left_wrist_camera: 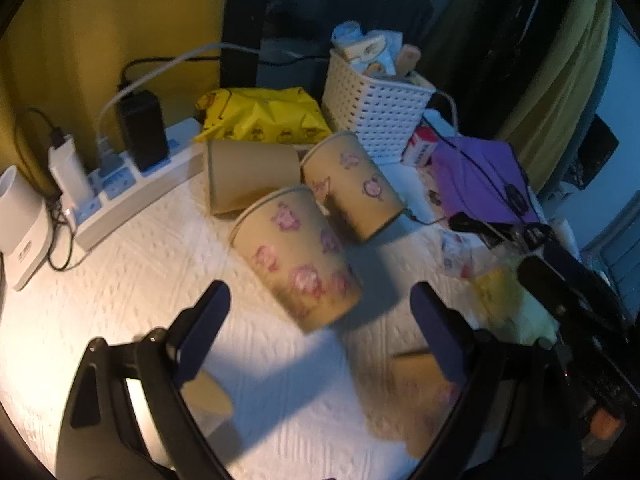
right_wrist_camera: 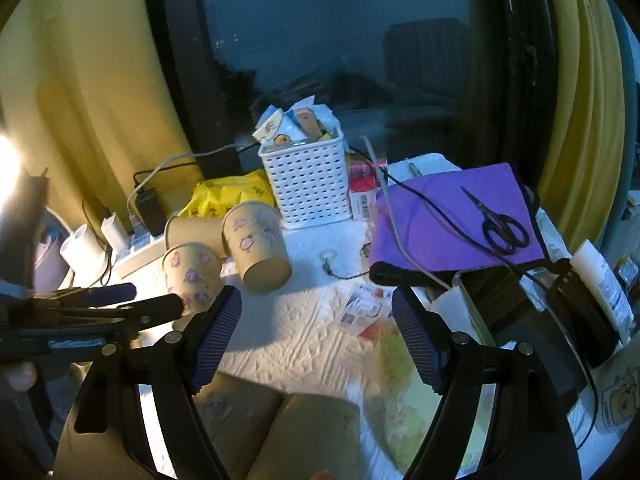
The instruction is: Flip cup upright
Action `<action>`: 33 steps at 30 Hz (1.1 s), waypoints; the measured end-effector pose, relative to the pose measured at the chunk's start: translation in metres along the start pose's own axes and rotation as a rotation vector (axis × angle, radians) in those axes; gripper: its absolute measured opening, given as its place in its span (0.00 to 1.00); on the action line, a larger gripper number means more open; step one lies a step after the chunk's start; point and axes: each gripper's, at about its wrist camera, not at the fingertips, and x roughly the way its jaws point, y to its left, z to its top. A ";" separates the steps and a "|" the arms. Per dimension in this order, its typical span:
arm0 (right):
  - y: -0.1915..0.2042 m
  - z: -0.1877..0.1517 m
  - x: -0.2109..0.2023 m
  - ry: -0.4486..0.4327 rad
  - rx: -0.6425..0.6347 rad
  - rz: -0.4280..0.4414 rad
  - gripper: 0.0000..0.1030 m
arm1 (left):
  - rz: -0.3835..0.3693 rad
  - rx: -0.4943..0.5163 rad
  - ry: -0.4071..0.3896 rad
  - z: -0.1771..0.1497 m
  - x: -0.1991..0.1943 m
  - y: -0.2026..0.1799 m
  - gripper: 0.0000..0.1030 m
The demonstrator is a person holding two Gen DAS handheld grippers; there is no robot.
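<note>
Several tan paper cups with pink prints are on the white textured table cover (left_wrist_camera: 132, 280). In the left wrist view one cup (left_wrist_camera: 296, 258) stands with its rim up, tilted, just ahead of my open, empty left gripper (left_wrist_camera: 320, 308). Behind it a second cup (left_wrist_camera: 352, 184) lies on its side and a third (left_wrist_camera: 248, 176) lies beside it. My right gripper (right_wrist_camera: 316, 320) is open and empty over the cover, with two more cups (right_wrist_camera: 280, 428) lying below it. The same standing cup (right_wrist_camera: 192, 272) and lying cup (right_wrist_camera: 256, 240) show at left in the right wrist view.
A power strip (left_wrist_camera: 120, 196) with chargers lies at back left. A yellow packet (left_wrist_camera: 264, 114) and a white basket (left_wrist_camera: 376, 116) stand behind the cups. A purple pad (right_wrist_camera: 452, 216) with scissors (right_wrist_camera: 500, 228) and cables is at right. A white container (left_wrist_camera: 20, 224) stands far left.
</note>
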 end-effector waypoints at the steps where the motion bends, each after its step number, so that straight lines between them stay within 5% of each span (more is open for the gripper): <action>1: -0.002 0.001 0.001 -0.002 0.008 0.000 0.78 | 0.005 -0.003 0.009 0.004 0.006 -0.001 0.89; 6: -0.009 0.002 0.006 0.015 0.036 -0.003 0.78 | 0.022 -0.049 0.066 0.015 0.037 0.003 0.87; 9: -0.009 0.001 0.007 0.027 0.040 -0.003 0.78 | -0.001 -0.077 0.104 0.013 0.049 0.007 0.67; 15: -0.009 -0.001 0.002 0.031 0.041 -0.007 0.78 | -0.018 -0.072 0.087 0.008 0.045 0.009 0.66; 33: 0.033 -0.017 -0.071 -0.026 0.005 -0.004 0.78 | -0.137 0.082 -0.063 -0.054 -0.071 0.004 0.66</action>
